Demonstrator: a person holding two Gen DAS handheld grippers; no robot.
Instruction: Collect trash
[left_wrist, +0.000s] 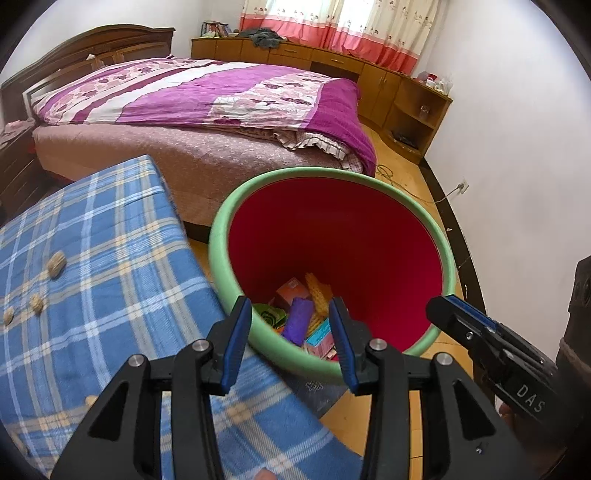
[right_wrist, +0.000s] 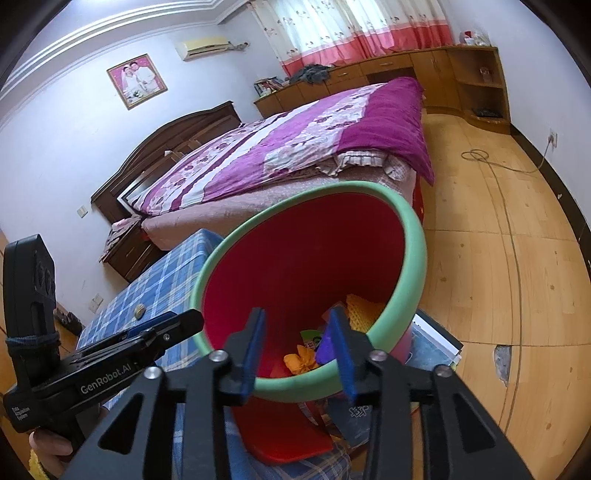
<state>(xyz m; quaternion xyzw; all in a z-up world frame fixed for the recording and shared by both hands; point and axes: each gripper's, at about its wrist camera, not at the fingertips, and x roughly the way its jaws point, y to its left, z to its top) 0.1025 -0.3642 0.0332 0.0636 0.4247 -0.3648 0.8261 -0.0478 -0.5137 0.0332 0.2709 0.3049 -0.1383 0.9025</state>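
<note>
A red bin with a green rim (left_wrist: 221, 229) stands beside the blue plaid surface (left_wrist: 92, 266). Inside lie several wrappers and small boxes (left_wrist: 299, 317). It also shows in the right wrist view (right_wrist: 413, 236), with an orange crumpled piece (right_wrist: 301, 360) at the bottom. My left gripper (left_wrist: 288, 343) is open and empty, hovering over the bin's near rim. My right gripper (right_wrist: 297, 350) is open and empty, also above the near rim. Nut shells (left_wrist: 56, 264) lie on the plaid surface to the left.
A bed with a purple quilt (left_wrist: 207, 96) stands behind the bin. Wooden cabinets (left_wrist: 369, 70) line the far wall. A cable (right_wrist: 495, 173) runs across the wooden floor. A book (right_wrist: 436, 343) lies under the bin's right side.
</note>
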